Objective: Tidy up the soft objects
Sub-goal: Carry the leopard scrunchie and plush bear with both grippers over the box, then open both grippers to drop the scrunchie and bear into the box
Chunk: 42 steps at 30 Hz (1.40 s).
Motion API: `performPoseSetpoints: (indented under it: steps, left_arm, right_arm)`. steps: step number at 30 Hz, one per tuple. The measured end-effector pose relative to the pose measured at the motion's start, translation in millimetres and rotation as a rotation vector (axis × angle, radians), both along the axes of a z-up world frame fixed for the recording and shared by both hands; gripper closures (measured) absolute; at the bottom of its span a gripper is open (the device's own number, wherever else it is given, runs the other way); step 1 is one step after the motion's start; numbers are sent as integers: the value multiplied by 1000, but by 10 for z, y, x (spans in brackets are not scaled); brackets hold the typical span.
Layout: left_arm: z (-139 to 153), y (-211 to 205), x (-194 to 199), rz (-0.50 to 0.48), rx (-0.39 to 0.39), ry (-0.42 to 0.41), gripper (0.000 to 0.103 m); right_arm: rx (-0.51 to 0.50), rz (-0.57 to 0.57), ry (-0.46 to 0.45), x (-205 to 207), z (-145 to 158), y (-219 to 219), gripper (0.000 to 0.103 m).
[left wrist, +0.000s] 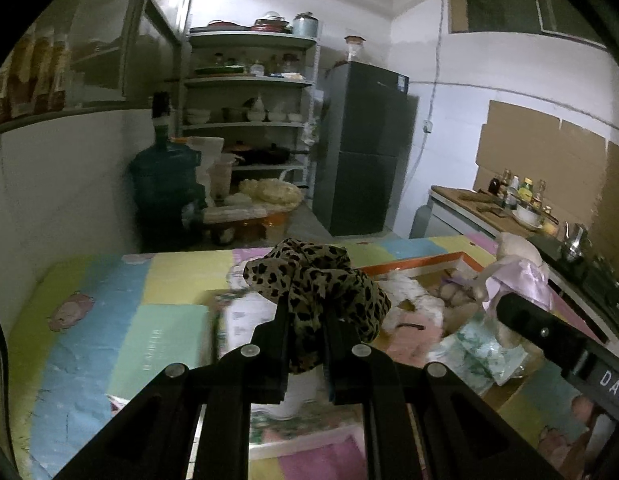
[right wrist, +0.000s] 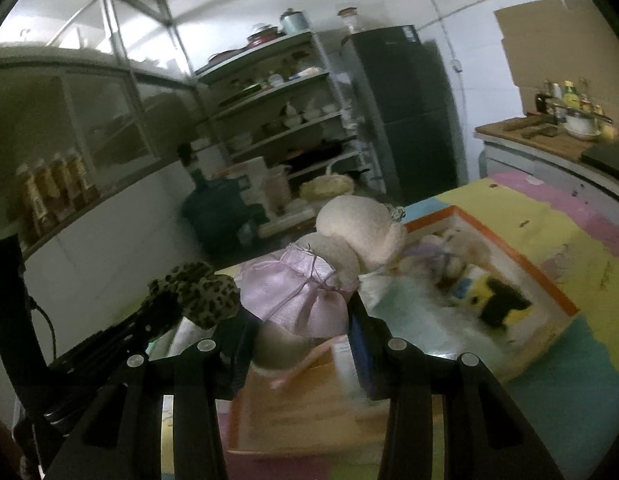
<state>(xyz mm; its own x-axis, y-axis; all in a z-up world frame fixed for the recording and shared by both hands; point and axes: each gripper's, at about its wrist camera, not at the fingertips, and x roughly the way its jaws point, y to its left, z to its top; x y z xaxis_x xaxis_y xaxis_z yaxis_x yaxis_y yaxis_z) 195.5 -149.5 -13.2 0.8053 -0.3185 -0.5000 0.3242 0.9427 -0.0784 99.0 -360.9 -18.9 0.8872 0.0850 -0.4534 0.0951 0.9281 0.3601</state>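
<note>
Leopard-print scrunchie (left wrist: 317, 292) sits clamped in the left claw (left wrist: 305, 320) above the patchwork table (left wrist: 109, 304); the right claw (right wrist: 301, 332) grips a plush doll (right wrist: 309, 280) in a pink dress.

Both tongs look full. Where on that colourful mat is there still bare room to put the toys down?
The mat is bare on its left side, between the white wall and the flat papers. Its far right strip beside the orange-rimmed box is also free. It is crowded inside that box and around the tongs, where plush toys pile up.
</note>
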Motion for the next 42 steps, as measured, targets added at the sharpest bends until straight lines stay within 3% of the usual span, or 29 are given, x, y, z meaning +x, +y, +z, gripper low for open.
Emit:
performPoseSetpoints:
  steps: [22, 42]
  left_arm:
    - [-132, -806, 51, -132, 14, 42, 90]
    - [-380, -1128, 375, -149, 22, 142, 90]
  right_arm:
    - [41, -92, 41, -68, -201, -679, 60]
    - [85, -86, 69, 179, -355, -937, 59]
